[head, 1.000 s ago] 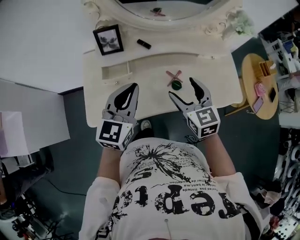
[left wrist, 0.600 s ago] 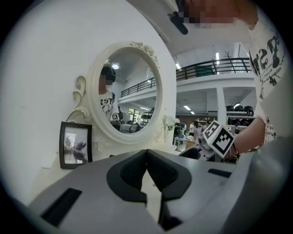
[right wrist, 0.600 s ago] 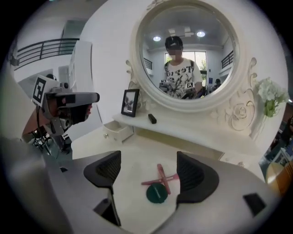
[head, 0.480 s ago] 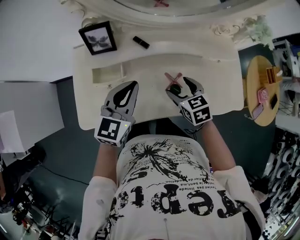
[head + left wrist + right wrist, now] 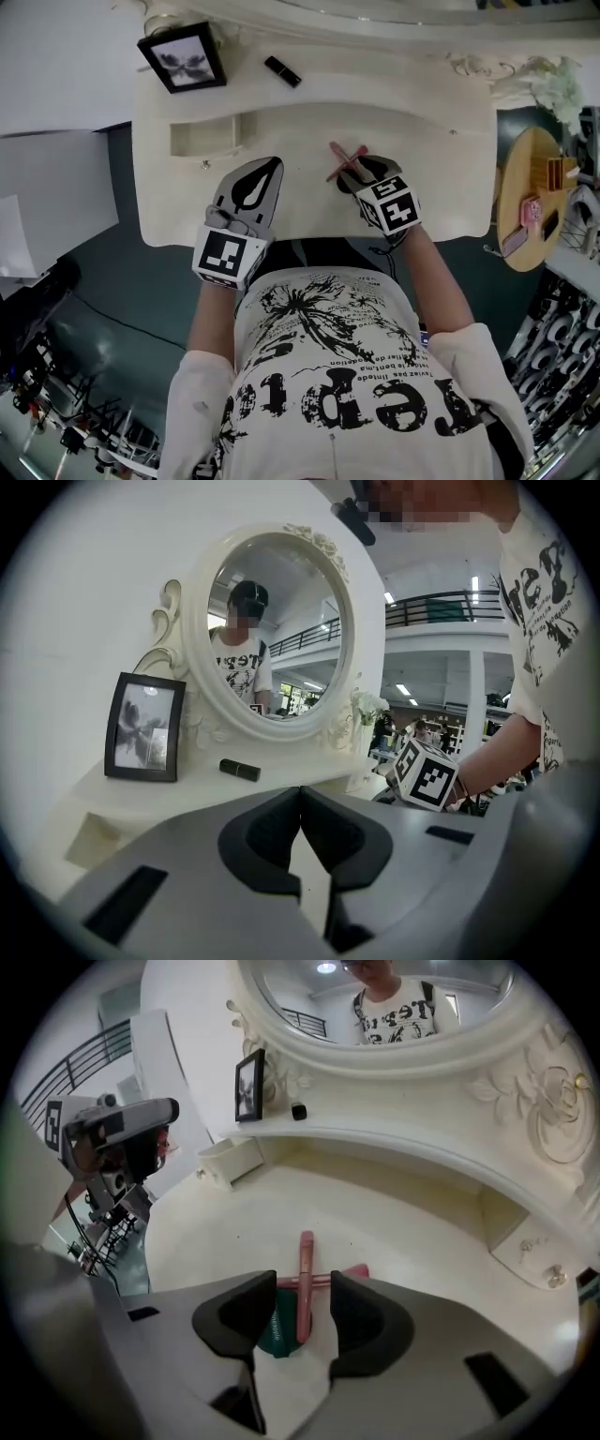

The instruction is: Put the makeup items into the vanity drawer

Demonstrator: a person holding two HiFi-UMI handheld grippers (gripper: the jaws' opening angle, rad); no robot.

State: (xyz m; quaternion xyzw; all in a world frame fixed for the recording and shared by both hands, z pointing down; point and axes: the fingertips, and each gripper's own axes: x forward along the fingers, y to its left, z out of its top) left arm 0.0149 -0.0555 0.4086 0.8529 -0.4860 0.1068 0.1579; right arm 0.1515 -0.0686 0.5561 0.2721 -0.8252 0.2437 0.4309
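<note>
Began first pickup: straddled pink stick (image 5: 303, 1283) right of drawer (image 5: 202, 141) with right gripper (image 5: 360, 171), jaws just closing, unclamped; held left gripper (image 5: 273, 164) pinched together, empty. Likely needed squeeze, then lift.

The left gripper (image 5: 300, 794) occupies the lower centre of the frame, with its jaw tips together and nothing between them. An oval mirror (image 5: 272, 635) stands at upper centre. At left, a framed picture (image 5: 143, 727) stands upright on the vanity shelf (image 5: 187, 787). A black lipstick tube (image 5: 240, 770) lies just to its right. A marker cube (image 5: 427, 774) sits at right centre.
</note>
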